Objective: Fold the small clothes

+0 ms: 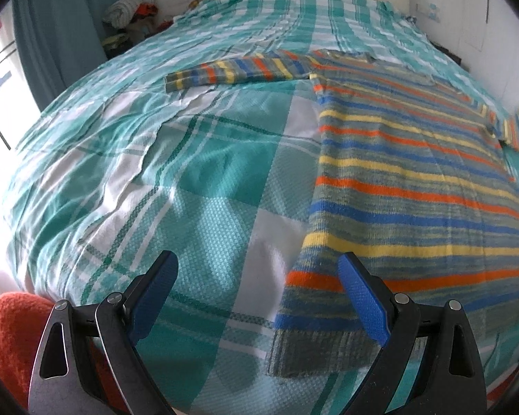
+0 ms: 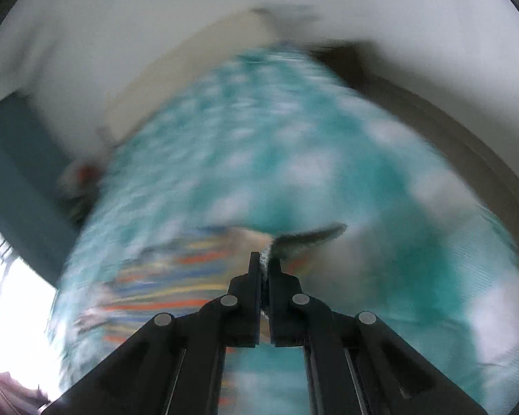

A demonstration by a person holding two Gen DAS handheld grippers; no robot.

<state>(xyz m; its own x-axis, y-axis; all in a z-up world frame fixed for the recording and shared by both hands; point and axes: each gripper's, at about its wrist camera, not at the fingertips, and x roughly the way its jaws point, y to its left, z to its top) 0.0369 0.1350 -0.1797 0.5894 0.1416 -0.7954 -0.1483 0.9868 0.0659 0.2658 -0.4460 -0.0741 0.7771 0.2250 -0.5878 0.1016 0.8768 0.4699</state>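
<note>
A striped knit sweater [image 1: 408, 186] in grey, orange, blue and yellow lies flat on the bed, its left sleeve [image 1: 231, 71] stretched out to the left. My left gripper [image 1: 257, 273] hangs open just above the sweater's lower left hem corner [image 1: 315, 349]; one blue pad [image 1: 363, 302] is over the fabric, the other over the bedspread. In the blurred right wrist view, my right gripper [image 2: 264, 259] is shut on a grey ribbed edge of the sweater [image 2: 308, 238], which sticks up between the fingertips. The striped body [image 2: 162, 287] trails down to the left.
A teal and white checked bedspread [image 1: 162, 173] covers the bed. A pile of clothes [image 1: 128, 14] and a teal curtain [image 1: 62, 34] stand at the far left, a white wall [image 1: 501, 34] on the right. An orange fuzzy item [image 1: 7, 332] lies at the near left edge.
</note>
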